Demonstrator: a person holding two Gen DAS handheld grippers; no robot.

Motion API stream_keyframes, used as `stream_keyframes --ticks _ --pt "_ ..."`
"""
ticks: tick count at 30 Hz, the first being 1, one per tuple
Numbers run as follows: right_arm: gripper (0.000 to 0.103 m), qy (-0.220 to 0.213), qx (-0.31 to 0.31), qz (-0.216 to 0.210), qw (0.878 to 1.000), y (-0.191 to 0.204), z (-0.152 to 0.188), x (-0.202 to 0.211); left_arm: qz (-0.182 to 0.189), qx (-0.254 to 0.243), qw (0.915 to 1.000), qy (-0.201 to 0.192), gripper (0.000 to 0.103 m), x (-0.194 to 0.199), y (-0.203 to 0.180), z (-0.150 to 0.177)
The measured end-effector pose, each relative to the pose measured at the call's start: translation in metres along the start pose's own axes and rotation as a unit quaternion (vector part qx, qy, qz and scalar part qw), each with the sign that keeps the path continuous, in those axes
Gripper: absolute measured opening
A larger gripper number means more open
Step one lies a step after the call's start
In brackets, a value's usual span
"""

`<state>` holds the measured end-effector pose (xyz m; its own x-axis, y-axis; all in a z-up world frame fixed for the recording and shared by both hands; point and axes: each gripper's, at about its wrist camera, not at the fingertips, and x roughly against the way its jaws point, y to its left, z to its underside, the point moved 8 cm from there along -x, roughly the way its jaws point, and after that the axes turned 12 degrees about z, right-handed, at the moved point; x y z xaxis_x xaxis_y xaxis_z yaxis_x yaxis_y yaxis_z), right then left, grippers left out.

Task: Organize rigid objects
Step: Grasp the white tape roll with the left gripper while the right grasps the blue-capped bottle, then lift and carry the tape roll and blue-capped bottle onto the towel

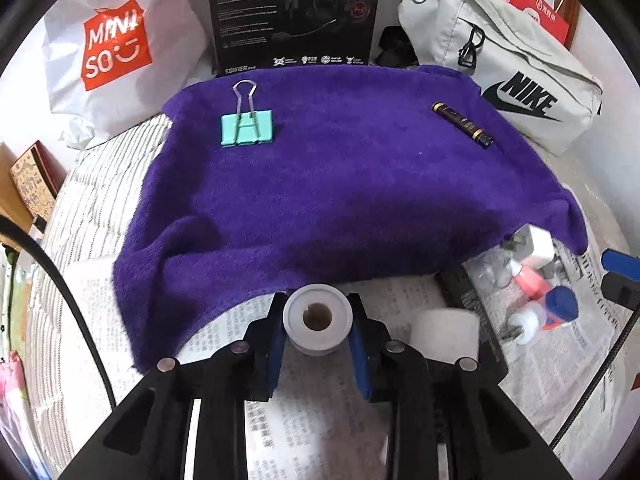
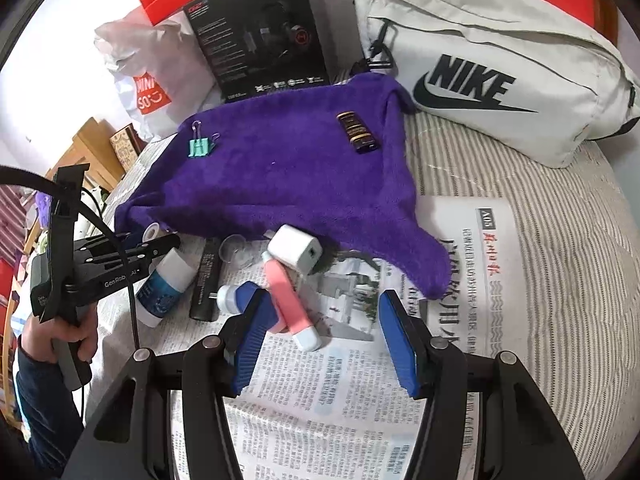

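My left gripper (image 1: pixel 318 322) is shut on a small white roll (image 1: pixel 318 332) with a dark hole in its middle, just off the near edge of the purple towel (image 1: pixel 340 184). In the right wrist view the same gripper (image 2: pixel 162 240) stands at the left, the roll (image 2: pixel 152 232) at its tips. On the towel lie a teal binder clip (image 1: pixel 247 126) and a dark gold-banded battery (image 1: pixel 462 124). My right gripper (image 2: pixel 323 308) is open above the newspaper (image 2: pixel 360 400). A pink tube (image 2: pixel 286 300) lies by its left finger, not gripped.
Near the towel's edge lie a white charger plug (image 2: pixel 295 250), a blue-and-white bottle (image 2: pixel 166 284), a black tube (image 2: pixel 208 280), a small blue-capped bottle (image 2: pixel 236 294) and a clear cup (image 2: pixel 236 250). Behind stand a black headset box (image 1: pixel 296 16), a Nike bag (image 1: pixel 500 64) and a Miniso bag (image 1: pixel 116 48).
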<state>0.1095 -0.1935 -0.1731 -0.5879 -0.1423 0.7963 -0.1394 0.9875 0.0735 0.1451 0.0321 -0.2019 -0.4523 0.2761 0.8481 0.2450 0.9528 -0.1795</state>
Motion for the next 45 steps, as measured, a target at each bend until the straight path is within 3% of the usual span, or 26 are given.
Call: stream_keyframes --ticks 8,12,16,20,33,45 --pt "0.056 -0.004 0.058 -0.024 0.998 0.036 0.009 -0.003 -0.005 0.019 0.9998 -0.007 0.028 0.01 0.016 0.015" --pt "0.041 -0.014 0.094 -0.014 0.995 0.05 0.013 -0.008 -0.005 0.021 0.9997 -0.009 0.028 0.011 0.015 0.018" --pt "0.038 -0.01 0.102 -0.018 0.995 0.056 0.013 -0.018 -0.003 0.024 0.9996 -0.012 0.028 0.011 0.015 0.02" --pt "0.024 -0.007 0.112 -0.02 0.993 0.061 0.014 -0.029 0.008 0.028 0.9995 -0.015 0.028 0.012 0.014 0.021" --pt "0.023 0.016 0.123 -0.011 0.992 0.067 0.018 -0.044 0.019 0.032 0.9991 -0.019 0.028 0.012 0.014 0.025" --pt "0.021 -0.003 0.102 -0.012 0.995 0.054 0.01 -0.027 0.028 0.03 0.9988 -0.026 0.028 0.016 0.013 0.027"
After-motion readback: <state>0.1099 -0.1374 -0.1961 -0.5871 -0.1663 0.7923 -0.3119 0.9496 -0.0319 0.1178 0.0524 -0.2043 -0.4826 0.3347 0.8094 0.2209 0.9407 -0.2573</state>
